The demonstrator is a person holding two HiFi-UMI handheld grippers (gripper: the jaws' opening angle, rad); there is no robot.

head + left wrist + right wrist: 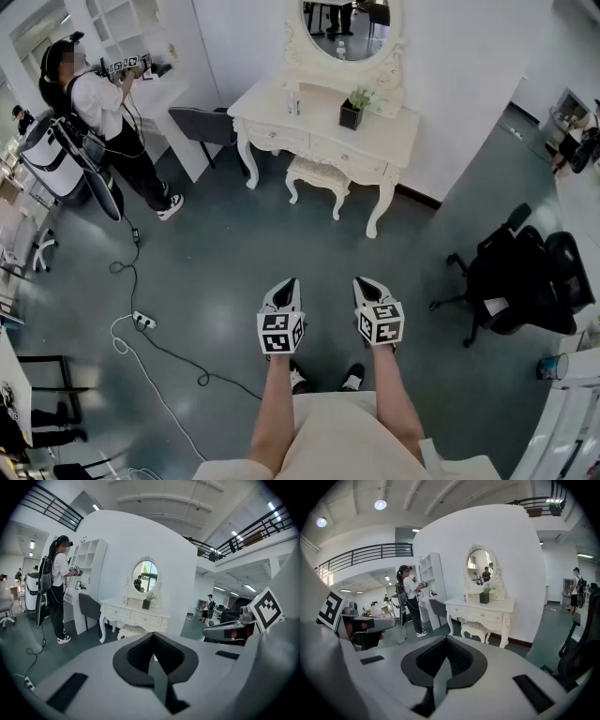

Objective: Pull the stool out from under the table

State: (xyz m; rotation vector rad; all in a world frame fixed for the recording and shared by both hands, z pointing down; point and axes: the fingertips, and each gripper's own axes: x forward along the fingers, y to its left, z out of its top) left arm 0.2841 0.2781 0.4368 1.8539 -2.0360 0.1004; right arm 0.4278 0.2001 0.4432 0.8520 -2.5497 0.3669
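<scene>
My head camera looks steeply down on the floor (216, 272) from above: the left tool (286, 282) and right tool (367, 281) sit low in the middle, the white surface (394, 136) and stool (317, 173) well beyond them near the top. Each tool camera rides just behind its own jaws and faces almost level across the room, well back from that surface. All three views share the surface, the stool, the mirror (352, 23) and the person (103, 112) by the shelves (117, 19).

Floor: we see a dark grey floor (234, 272) carrying the white table (398, 141), the stool (317, 173) partly under it, a black office chair (525, 277) and a power strip (143, 321).
Table top: we find a potted plant (351, 112) in front of the oval mirror (352, 28).
</scene>
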